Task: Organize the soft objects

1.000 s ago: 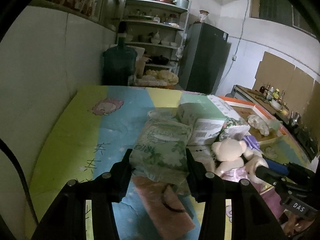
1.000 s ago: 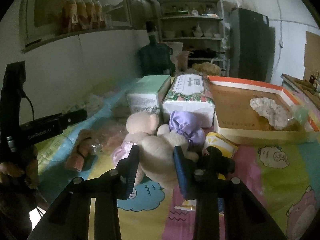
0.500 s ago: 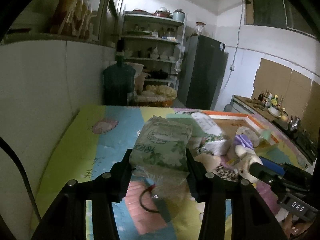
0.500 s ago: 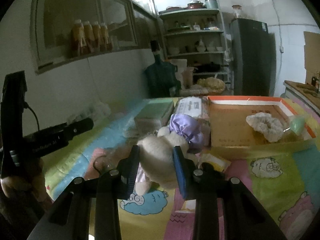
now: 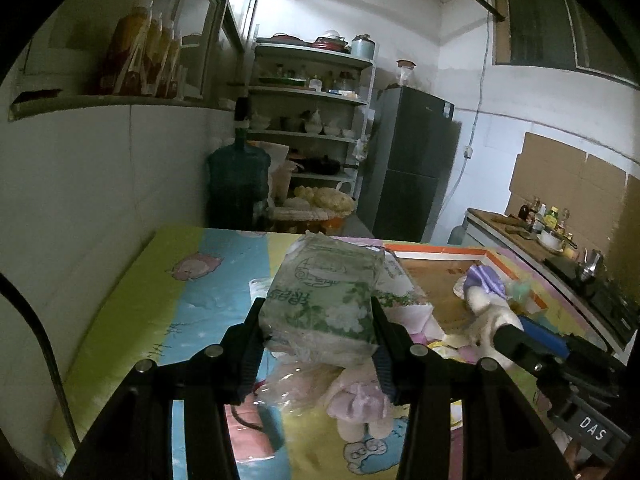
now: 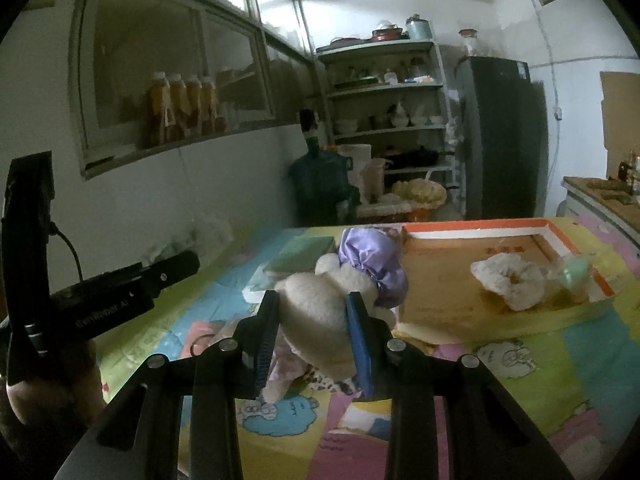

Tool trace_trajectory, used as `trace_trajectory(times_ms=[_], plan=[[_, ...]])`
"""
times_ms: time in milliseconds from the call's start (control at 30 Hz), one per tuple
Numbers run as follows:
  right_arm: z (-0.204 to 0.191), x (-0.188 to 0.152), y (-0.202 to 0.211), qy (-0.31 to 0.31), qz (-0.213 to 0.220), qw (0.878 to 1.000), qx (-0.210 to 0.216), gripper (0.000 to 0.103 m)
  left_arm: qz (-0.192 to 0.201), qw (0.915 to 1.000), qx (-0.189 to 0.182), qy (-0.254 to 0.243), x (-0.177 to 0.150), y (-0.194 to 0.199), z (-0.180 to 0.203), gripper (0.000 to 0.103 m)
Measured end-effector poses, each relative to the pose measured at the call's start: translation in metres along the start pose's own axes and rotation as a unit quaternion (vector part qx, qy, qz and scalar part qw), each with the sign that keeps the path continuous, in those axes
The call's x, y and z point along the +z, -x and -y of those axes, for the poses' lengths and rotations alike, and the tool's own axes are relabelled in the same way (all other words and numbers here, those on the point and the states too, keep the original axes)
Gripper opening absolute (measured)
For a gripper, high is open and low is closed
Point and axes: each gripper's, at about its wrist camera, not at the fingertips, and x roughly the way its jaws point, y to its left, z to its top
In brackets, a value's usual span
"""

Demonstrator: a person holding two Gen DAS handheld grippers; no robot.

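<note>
Since a second ago both grippers have risen off the cartoon-print mat (image 5: pixel 132 304), each carrying its load with it, so the kitchen shelves now fill more of both views.

The left gripper (image 5: pixel 318 322) is spread wide and clamps a green-and-white tissue pack (image 5: pixel 324 292) between its fingers, both pads pressed against the pack's sides. The pack hangs above the mat, and a loose flap of clear wrapper trails below it.

The right gripper (image 6: pixel 314 328) stands about half open and pinches a cream plush toy (image 6: pixel 320 312) by its body. The toy's purple satin bonnet (image 6: pixel 370 264) points away from the camera, toward the box. The toy is lifted clear of the mat, near the box's front left corner; the left wrist view shows it over the box's near edge.

The shallow cardboard box (image 6: pixel 472 236) with an orange and white rim sits on the mat at the right. Inside it lie a fluffy white scrunchie (image 6: pixel 510 280) and, beside it in the near right corner, a pale mint green item (image 6: pixel 574 274) that is too blurred to name. A green tissue box (image 6: pixel 304 254) lies flat on the mat to the left of the cardboard box.
</note>
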Motion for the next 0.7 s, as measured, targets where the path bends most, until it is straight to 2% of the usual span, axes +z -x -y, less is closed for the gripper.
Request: trace_trajectory(times_ms=[167, 700], plan=[[0.012, 0.005, 0.008, -0.004, 0.008, 1.0, -0.005, 0.035, 0.003, 1.0, 0.008, -0.004, 0.003, -0.003, 0.016, 0.047], [0.048, 0.019, 0.023, -0.007, 0.022, 0.999, -0.022, 0.035, 0.006, 0.9999, -0.004, -0.015, 0.014, -0.017, 0.064, 0.046]])
